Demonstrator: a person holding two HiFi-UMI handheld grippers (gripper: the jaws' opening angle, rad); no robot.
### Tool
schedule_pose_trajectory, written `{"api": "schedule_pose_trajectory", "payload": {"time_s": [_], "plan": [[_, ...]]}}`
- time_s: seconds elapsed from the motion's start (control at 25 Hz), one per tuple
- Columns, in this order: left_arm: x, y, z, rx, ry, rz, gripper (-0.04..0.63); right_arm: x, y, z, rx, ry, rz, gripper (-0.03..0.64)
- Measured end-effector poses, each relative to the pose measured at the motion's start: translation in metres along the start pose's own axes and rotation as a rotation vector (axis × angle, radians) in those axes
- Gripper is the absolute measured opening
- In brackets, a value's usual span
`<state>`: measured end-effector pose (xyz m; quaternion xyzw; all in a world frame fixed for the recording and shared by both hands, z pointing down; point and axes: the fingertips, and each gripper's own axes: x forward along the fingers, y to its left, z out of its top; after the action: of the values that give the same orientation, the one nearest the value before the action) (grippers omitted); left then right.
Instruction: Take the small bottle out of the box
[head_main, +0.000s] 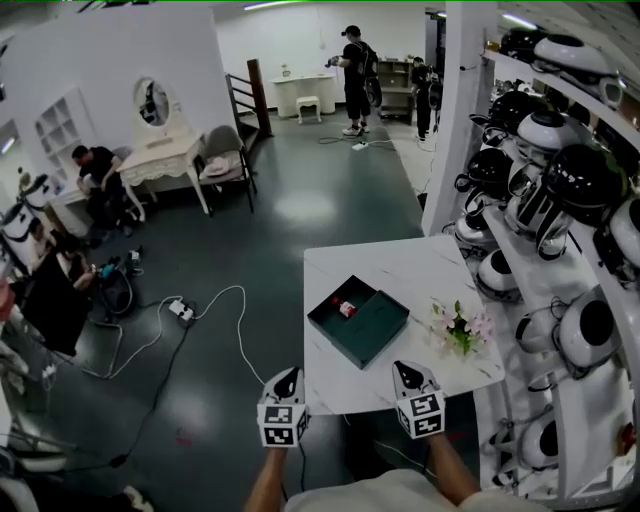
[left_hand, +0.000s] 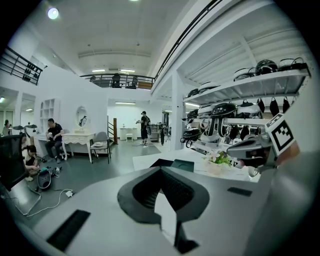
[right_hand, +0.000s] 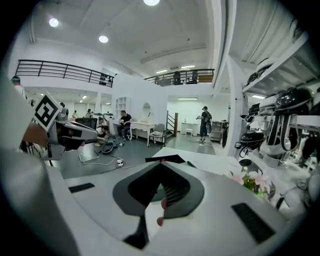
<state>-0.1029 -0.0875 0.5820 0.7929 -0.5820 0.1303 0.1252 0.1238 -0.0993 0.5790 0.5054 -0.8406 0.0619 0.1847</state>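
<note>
Both grippers sit at the bottom edge of the head view, the left gripper (head_main: 289, 373) and the right gripper (head_main: 403, 367) just short of the near rim of the white worktop (head_main: 420, 270). Each gripper view shows its jaws clenched tip to tip with nothing between them. Right of centre lies the open dark green box (head_main: 378, 325). The small bottle (head_main: 345, 307) rests in its upper-left part, red-topped as far as so small a patch lets me judge. The reach looks not yet begun. To do it well, open one pair of jaws wide, come down from above, straddle the bottle's body, close gently and lift straight up clear of the box wall
</note>
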Motion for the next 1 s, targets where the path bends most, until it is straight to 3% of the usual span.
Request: {"api": "schedule_pose_trajectory", "payload": {"time_s": [0.64, 1.0], "plan": [[0.121, 0.056, 0.058, -0.038, 0.007, 0.138, 0.018, 0.157, -0.065, 0.062, -0.056, -0.01, 0.132, 0.021], [0.143, 0.087, 0.049, -0.064, 0.037, 0.193, 0.018, 0.21, -0.057, 0.062, -0.081, 0.001, 0.19, 0.021]]}}
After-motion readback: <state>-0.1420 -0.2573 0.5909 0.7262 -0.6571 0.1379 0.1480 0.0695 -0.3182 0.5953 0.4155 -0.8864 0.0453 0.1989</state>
